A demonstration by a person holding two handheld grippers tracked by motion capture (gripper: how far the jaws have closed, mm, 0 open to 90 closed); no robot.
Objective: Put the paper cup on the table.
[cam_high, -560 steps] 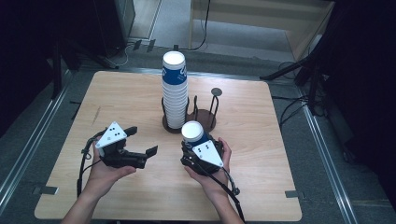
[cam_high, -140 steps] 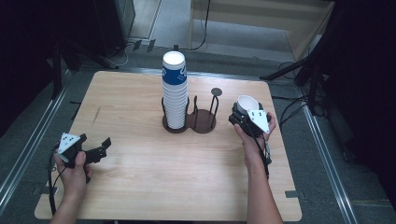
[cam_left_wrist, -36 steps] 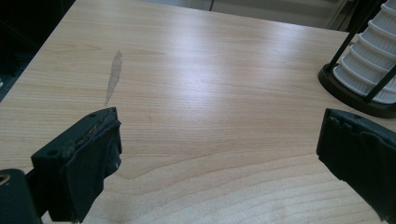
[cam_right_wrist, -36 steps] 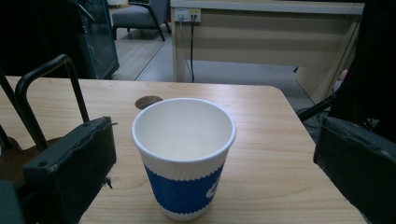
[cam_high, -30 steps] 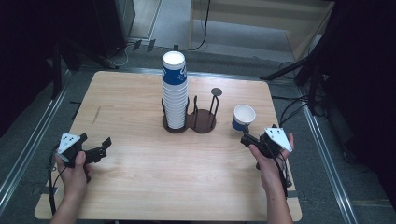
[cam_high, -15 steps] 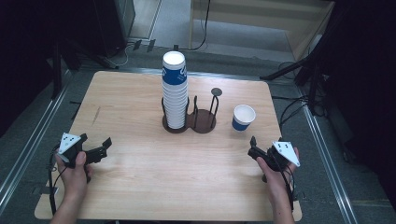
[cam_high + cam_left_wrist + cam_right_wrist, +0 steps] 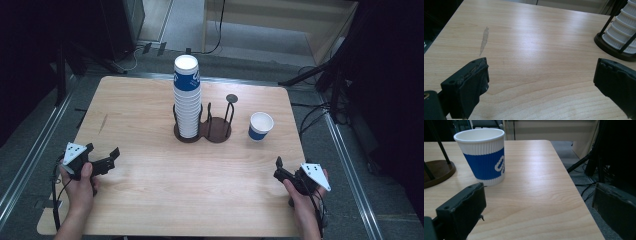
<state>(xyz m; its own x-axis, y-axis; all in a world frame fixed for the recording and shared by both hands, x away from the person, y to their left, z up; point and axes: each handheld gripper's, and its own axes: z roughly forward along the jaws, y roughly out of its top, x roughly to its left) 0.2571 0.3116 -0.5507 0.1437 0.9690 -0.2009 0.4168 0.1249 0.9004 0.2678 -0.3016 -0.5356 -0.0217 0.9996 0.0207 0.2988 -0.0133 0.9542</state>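
From the high view, one single paper cup [image 7: 261, 126] stands upright on the table [image 7: 150, 200], mouth up, its long axis vertical. It is just right of the dark two-ring cup holder [image 7: 206, 129]. The left ring of the holder carries one tall stack of cups [image 7: 187, 97]; the right ring has nothing in it. The right claw [image 7: 278, 169] is held low near the table's right front edge, near the cup but apart from it, and points toward the upper left. The left claw [image 7: 111, 159] is at the left front, well apart from the cup, pointing right. There are two hands, with one claw each.

In the left gripper view, the left claw [image 7: 541, 82] is spread wide with only bare wood between its jaws. The base of the stack [image 7: 620, 37] is at the top right.

In the right gripper view, the right claw [image 7: 539, 207] is also spread wide and pinches nothing. The blue and white cup [image 7: 482, 155] stands upright beyond the left jaw, not touching it.
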